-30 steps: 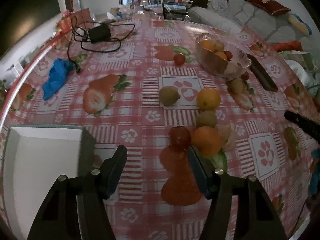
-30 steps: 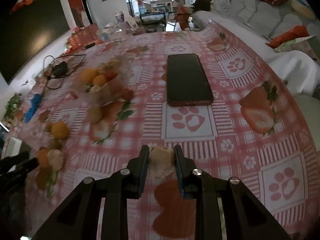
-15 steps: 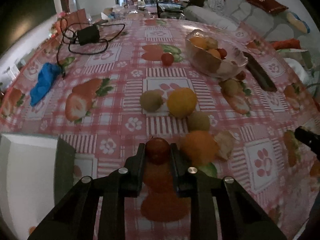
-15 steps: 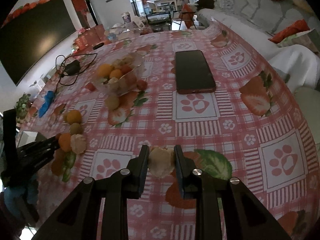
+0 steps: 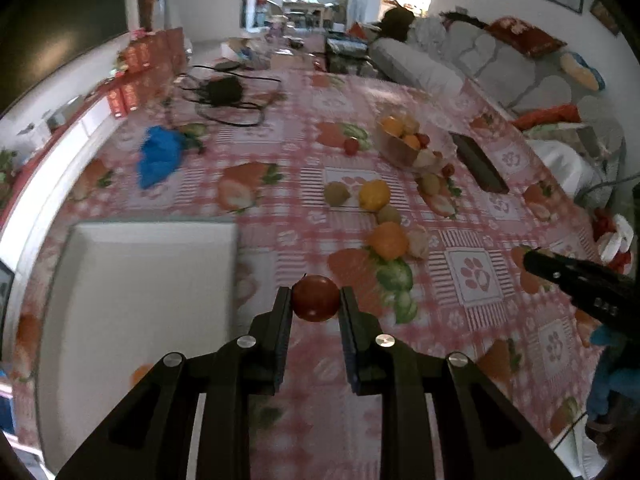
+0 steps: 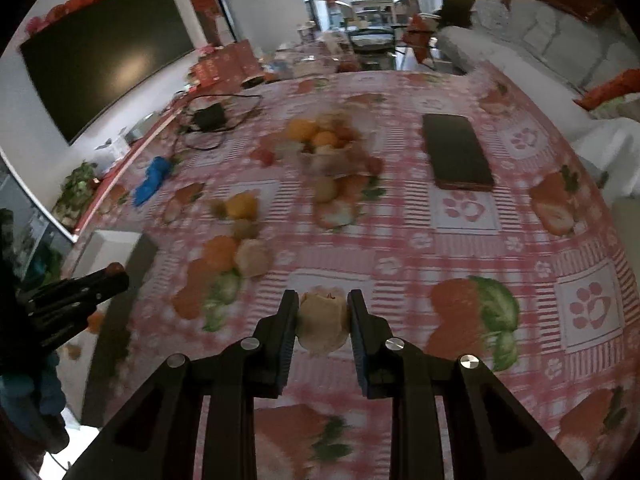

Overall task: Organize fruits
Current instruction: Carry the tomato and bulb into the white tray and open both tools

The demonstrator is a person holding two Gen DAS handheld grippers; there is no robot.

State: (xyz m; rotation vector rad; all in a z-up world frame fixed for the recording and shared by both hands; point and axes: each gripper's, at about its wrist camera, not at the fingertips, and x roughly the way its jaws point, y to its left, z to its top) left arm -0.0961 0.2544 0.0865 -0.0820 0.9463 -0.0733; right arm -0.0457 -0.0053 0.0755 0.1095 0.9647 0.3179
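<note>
1. Left wrist view: the left tongs (image 5: pixel 316 304) are clamped on a small dark-red fruit (image 5: pixel 315 298), held at lower centre of the frame and lifted clear of the bench (image 5: pixel 280 160).
2. Same view: the white tray (image 5: pixel 136 292) fills the lower left of the frame, just beside the tongs. Judged from this layout, the step in hand is carrying the fruit across to that tray.
3. Same view: loose fruit lies mid-frame to the right: an orange (image 5: pixel 388 241), a yellow fruit (image 5: pixel 374 195) and a brown one (image 5: pixel 336 193). The glass bowl (image 5: pixel 404 148) of fruit stands above them, with a dark phone (image 5: pixel 478 162) to its right.
4. Same view: the right tongs (image 5: pixel 524 258) enter from the right edge.
5. Right wrist view: the right tongs (image 6: pixel 323 320) are closed on a pale, roundish fruit (image 6: pixel 322 322) at lower centre, also off the bench. The frame is blurred, so the kind of fruit cannot be told.
6. Same view: the left tongs (image 6: pixel 116 272) show at the left edge, over the tray (image 6: pixel 108 244).
7. Next move, as a judgement: bring each load over the tray, lower it, then part the tongs gently, since a round fruit may roll off the flat surface.
</note>
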